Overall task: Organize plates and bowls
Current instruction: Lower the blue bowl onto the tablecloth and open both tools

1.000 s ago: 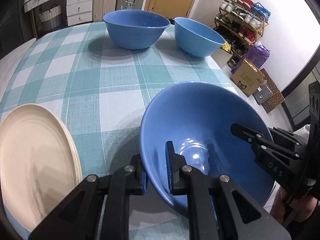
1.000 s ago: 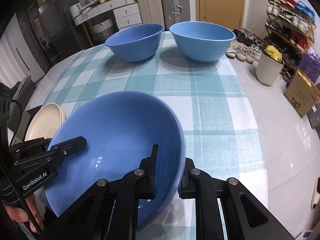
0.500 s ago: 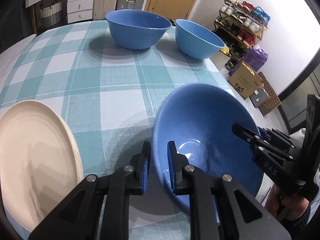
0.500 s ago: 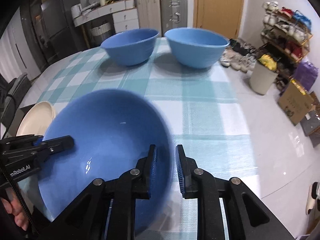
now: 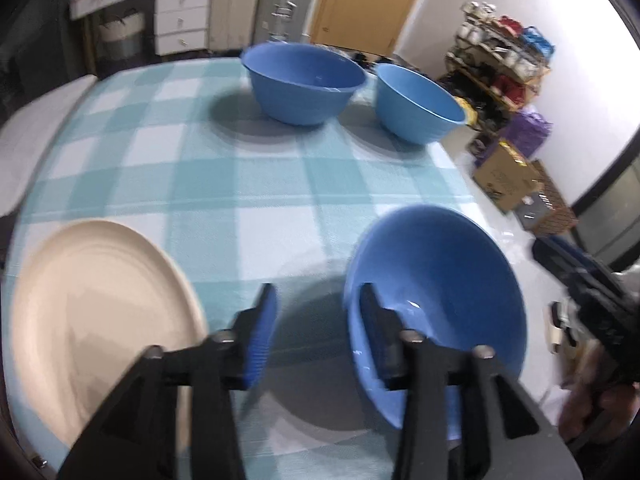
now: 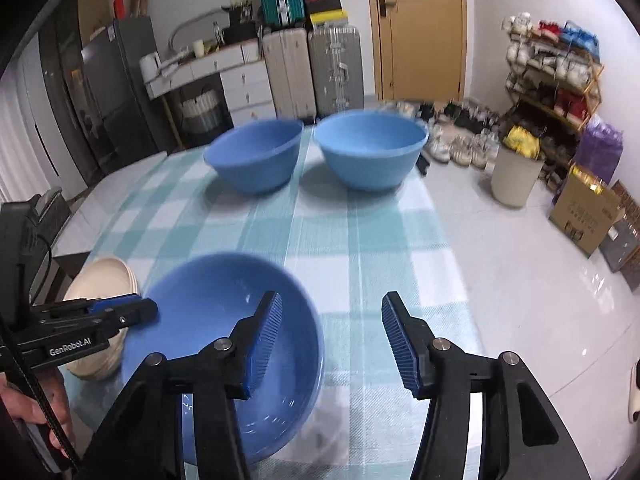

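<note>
A blue bowl (image 5: 440, 292) sits on the checked tablecloth at the near edge; it also shows in the right wrist view (image 6: 224, 340). My left gripper (image 5: 318, 332) is open, its jaws wide on either side of the bowl's left rim. My right gripper (image 6: 330, 344) is open, its jaws wide on either side of the bowl's right rim. Two more blue bowls (image 5: 302, 82) (image 5: 418, 102) stand side by side at the far end. A stack of cream plates (image 5: 96, 312) lies at the near left and also shows in the right wrist view (image 6: 102, 280).
The table (image 5: 224, 184) wears a teal and white checked cloth. Its right edge drops to a white floor (image 6: 540, 272) with a cardboard box (image 6: 586, 216), a bin (image 6: 514, 178) and a shoe rack (image 6: 552, 80). Suitcases and drawers stand behind the table.
Both grippers have opened and let go of the near blue bowl, which now rests on the table. Both have drawn back and risen a little.
</note>
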A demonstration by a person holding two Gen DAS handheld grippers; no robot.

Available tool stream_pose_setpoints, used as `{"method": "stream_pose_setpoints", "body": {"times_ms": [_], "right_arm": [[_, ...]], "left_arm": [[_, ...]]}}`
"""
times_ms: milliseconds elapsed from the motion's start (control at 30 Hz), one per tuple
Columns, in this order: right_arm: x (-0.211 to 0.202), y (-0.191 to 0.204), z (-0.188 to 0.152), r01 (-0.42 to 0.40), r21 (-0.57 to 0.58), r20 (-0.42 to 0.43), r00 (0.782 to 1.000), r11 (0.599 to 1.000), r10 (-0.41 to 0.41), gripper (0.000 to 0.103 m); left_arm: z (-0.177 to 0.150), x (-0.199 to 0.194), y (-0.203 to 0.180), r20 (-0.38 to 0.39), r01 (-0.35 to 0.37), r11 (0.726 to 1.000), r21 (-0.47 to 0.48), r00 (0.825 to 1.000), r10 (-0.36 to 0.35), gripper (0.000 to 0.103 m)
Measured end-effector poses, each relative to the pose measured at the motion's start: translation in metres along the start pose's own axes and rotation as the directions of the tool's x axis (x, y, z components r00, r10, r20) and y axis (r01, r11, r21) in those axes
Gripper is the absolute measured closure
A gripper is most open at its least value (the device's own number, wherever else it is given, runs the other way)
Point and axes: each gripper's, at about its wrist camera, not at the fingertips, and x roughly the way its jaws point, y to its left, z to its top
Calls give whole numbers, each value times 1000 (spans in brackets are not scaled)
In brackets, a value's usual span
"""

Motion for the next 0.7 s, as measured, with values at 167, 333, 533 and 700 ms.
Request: {"method": "stream_pose_setpoints", "body": {"times_ms": [167,333,533,700], "right_arm": [[-21,-4,20,-59,49,14,998,997,59,49],[-49,3,50,-150,81,28,988,985,149,34],[-86,18,100,-221,57,75,973,974,216,21],[-95,24,147,-307,78,83,950,948,301,13]], "left_arm": [[12,-19,1,55,-23,1000,13,998,22,53],[33,-29,8,32,-5,1000,10,999,5,50],[67,-54,13,71,-36,997,66,997,31,15],[105,-65,24,101,-31,997,66,995,24,7]]}}
